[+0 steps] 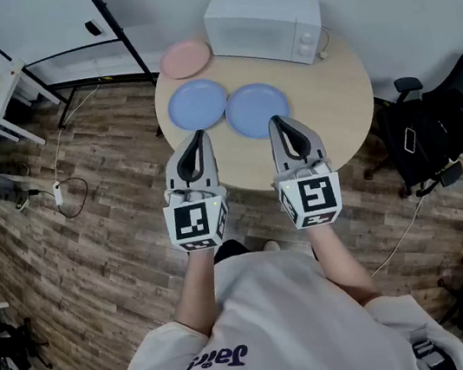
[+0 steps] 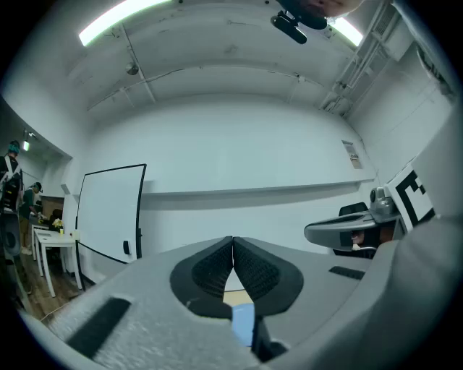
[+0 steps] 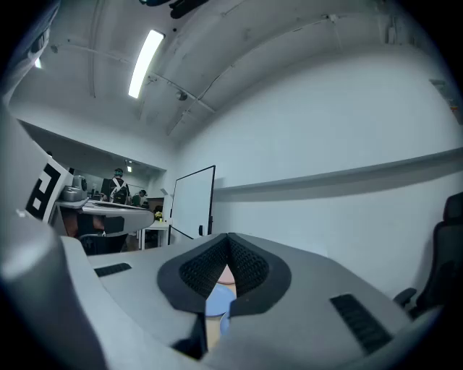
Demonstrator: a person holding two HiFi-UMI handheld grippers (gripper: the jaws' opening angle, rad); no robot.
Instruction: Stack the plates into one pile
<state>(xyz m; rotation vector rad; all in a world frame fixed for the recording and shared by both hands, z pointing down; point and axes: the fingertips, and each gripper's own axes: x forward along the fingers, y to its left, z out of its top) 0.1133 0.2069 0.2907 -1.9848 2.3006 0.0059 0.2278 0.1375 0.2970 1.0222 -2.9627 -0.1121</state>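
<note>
Lying flat on a round, pale wooden table (image 1: 342, 108) are three plates, none on top of another, each round, plain and one colour all over, with a shallow raised rim. A pink plate (image 1: 185, 58) lies at the table's far left edge, just beside the left end of a white microwave (image 1: 262, 22). Two blue ones lie nearer the person. The left blue plate (image 1: 197, 105) and the right blue plate (image 1: 257, 109) sit side by side, so close that I cannot tell whether their rims touch. The pink plate is near the left blue one but apart from it. The left gripper (image 1: 198, 134) is held level with its tip at the near rim of the left blue plate. Its jaws are pressed together with nothing between them. The right gripper (image 1: 276, 121) points the same way at the near rim of the right blue plate, its jaws likewise closed and empty. Below the table is a dark wood floor (image 1: 91, 238), with a whiteboard (image 1: 37, 23) at the far left and a black office chair (image 1: 442, 127) at the right.
</note>
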